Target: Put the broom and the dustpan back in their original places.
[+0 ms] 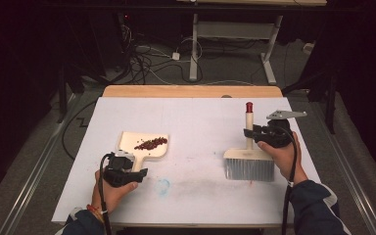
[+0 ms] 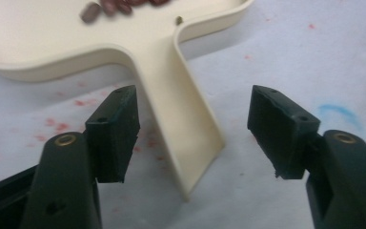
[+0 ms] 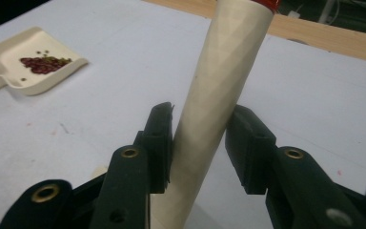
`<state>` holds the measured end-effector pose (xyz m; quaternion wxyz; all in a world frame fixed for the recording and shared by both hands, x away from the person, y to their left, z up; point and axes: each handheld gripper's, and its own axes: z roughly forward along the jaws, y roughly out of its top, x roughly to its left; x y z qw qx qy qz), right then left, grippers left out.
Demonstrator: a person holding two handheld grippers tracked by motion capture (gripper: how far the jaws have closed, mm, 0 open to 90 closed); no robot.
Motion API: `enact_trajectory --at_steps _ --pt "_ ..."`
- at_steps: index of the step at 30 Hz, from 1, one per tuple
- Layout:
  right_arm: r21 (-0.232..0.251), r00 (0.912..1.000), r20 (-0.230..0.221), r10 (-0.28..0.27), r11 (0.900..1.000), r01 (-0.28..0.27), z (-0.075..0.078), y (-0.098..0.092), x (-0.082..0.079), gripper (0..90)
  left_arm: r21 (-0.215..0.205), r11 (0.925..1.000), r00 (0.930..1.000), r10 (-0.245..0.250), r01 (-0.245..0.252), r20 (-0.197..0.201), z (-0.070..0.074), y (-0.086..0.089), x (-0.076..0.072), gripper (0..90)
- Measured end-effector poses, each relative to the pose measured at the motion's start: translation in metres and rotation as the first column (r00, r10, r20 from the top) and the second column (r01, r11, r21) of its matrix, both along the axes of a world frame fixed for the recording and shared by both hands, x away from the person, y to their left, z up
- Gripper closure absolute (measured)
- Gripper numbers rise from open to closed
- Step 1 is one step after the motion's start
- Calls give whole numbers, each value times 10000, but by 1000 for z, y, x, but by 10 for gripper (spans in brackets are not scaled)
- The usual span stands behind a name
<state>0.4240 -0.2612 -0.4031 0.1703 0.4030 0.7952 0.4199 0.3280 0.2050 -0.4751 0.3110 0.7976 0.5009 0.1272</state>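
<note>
At the near edge of the white worktop (image 1: 196,117) the person's two hands come in, each with a pair of black tongs. The left tongs (image 1: 136,172) lie near the left corner, pointing right and away at the handle of the cream dustpan (image 1: 147,149). In the left gripper view their jaws stand well apart, with the flat handle of the dustpan (image 2: 181,119) lying on the worktop between them; neither pad touches it, and bare worktop shows on both sides of the handle. The pan holds a small heap of dark red beans (image 1: 151,143) in its far half.

The right tongs (image 1: 251,133) are on the right side of the worktop, at the pale handle of the brush (image 1: 249,164). The brush stands on its grey bristles, its handle rising to a red tip at the far end. In the right gripper view the jaws sit narrowly around the round handle of the brush (image 3: 219,95): the left pad (image 3: 161,143) lies against it, while a thin gap shows between the handle and the right pad (image 3: 248,148), so the grip is slack rather than clamped.

The dustpan and brush are well apart, left and right of the middle of the worktop.
</note>
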Motion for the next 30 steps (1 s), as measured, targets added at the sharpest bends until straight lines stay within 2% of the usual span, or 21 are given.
enact_trajectory --at_steps 2,3,5,8,10,12,15,18,21,24,26,30 --pt "-401 9997 -49 -225 9989 222 -3 4 6 613 149 9991 9961 -409 399 784 2 3 -6 304" --pt "-581 9994 -66 -343 9977 338 -6 6 9 611 277 9979 9917 -606 578 1130 3 4 -8 294" --pt "-616 9985 -236 -499 9969 484 -10 9 15 609 372 9960 9808 -865 812 1750 6 8 -14 258" --pt "-844 9955 -401 -862 9930 826 -18 12 22 601 448 9938 9644 -1100 1022 2405 11 15 -24 227" --pt "-1098 9924 -437 -1154 9878 1101 -22 14 26 590 439 9931 9579 -1166 1089 2624 12 19 -29 224" --pt "-1624 9851 -173 -1714 9726 1664 -27 15 29 583 353 9924 9502 -1230 1179 2864 13 23 -34 222" --pt "-1134 9787 -97 -2053 9726 2029 -32 12 31 568 511 9888 9422 -1491 1402 2999 13 24 -40 219" --pt "-1176 9785 258 -2046 9714 2062 -34 12 31 567 925 9827 9446 -1803 1607 2744 7 21 -41 218" --pt "-1020 9800 473 -1932 9751 1971 -35 12 30 556 1172 9772 9418 -2028 1771 2680 5 17 -41 218" --pt "-1010 9811 714 -1798 9773 1865 -35 13 28 533 1066 9787 9376 -1993 1757 2849 7 18 -41 218" --pt "-976 9805 905 -1747 9782 1833 -35 13 26 492 1134 9800 9392 -1898 1635 2862 8 19 -40 219" --pt "-504 9717 1354 -1937 9781 2020 -30 11 22 384 1338 9773 9415 -1958 1643 2744 5 18 -39 221"
